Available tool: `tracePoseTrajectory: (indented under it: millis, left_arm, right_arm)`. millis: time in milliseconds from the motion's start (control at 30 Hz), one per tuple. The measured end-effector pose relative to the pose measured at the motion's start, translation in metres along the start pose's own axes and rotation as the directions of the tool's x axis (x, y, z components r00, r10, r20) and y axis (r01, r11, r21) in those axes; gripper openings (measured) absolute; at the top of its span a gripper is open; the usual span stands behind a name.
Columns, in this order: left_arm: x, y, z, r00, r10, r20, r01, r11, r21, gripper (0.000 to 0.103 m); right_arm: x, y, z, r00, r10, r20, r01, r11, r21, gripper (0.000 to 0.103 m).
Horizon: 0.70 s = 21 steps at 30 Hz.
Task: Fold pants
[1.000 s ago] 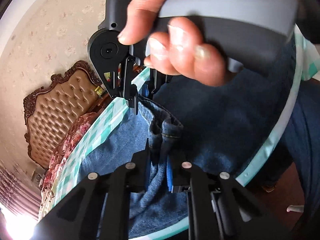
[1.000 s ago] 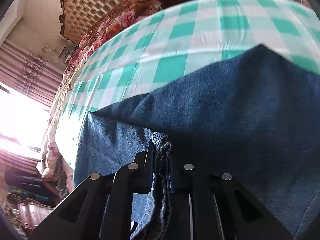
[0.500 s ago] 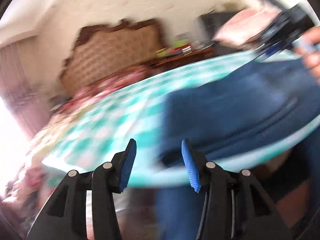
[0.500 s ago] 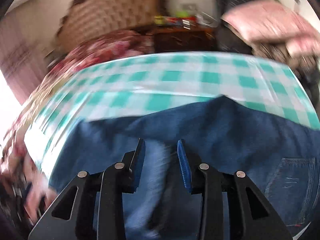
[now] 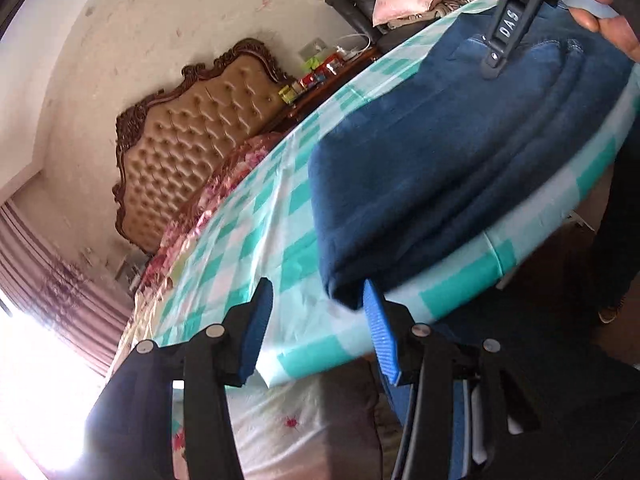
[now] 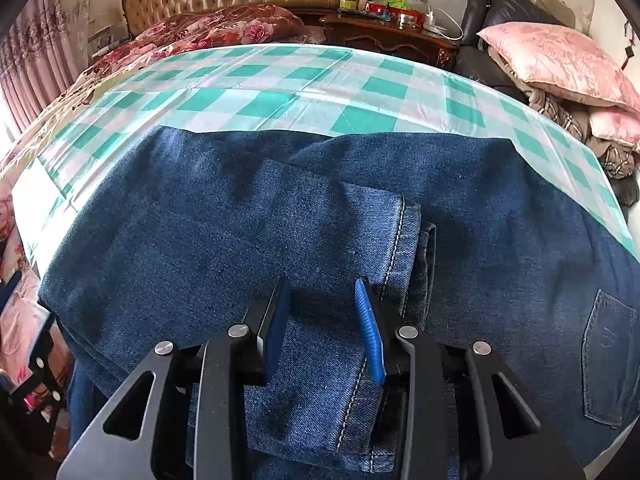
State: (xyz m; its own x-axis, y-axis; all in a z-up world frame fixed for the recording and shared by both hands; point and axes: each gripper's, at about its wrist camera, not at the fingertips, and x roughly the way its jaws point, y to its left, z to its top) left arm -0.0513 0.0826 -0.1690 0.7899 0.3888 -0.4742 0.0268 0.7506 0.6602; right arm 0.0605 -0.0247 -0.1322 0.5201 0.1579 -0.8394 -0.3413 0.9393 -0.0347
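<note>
Now the right gripper (image 6: 322, 322) hovers with its jaws apart and empty just above the pants' hem (image 6: 404, 248), which lies doubled back over the seat – presumably to shorten the legs into one fold. Outward, the pants (image 6: 224, 216) sit folded along the near edge of the tabletop (image 6: 280, 92), a back pocket (image 6: 608, 356) toward its right edge. Meanwhile the left gripper (image 5: 316, 320) is likewise spread and holding nothing, off the near edge beside the fold's corner – likely lining up the next fold. No containers appear
</note>
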Motion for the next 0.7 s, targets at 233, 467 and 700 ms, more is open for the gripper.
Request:
tracePoseTrajectory:
  millis: [233, 467, 700]
  left_arm:
    - [0.025, 0.018, -0.005, 0.999, 0.002, -0.04, -0.001, 1.0, 0.008, 0.06]
    - [0.004, 0.055, 0.0, 0.988, -0.148, -0.045, 0.136, 0.969, -0.206, 0.036]
    - [0.052, 0.09, 0.067, 0.877, -0.465, 0.119, 0.466, 0.767, -0.441, 0.017]
  right_arm:
    - [-0.002, -0.003, -0.001, 1.0, 0.004, -0.001, -0.004, 1.0, -0.011, 0.034]
    - [-0.002, -0.003, -0.002, 1.0, 0.0, 0.011, 0.0, 1.0, -0.009, 0.034]
    - [-0.003, -0.002, -0.006, 0.999, -0.012, 0.032, 0.012, 1.0, -0.005, 0.035]
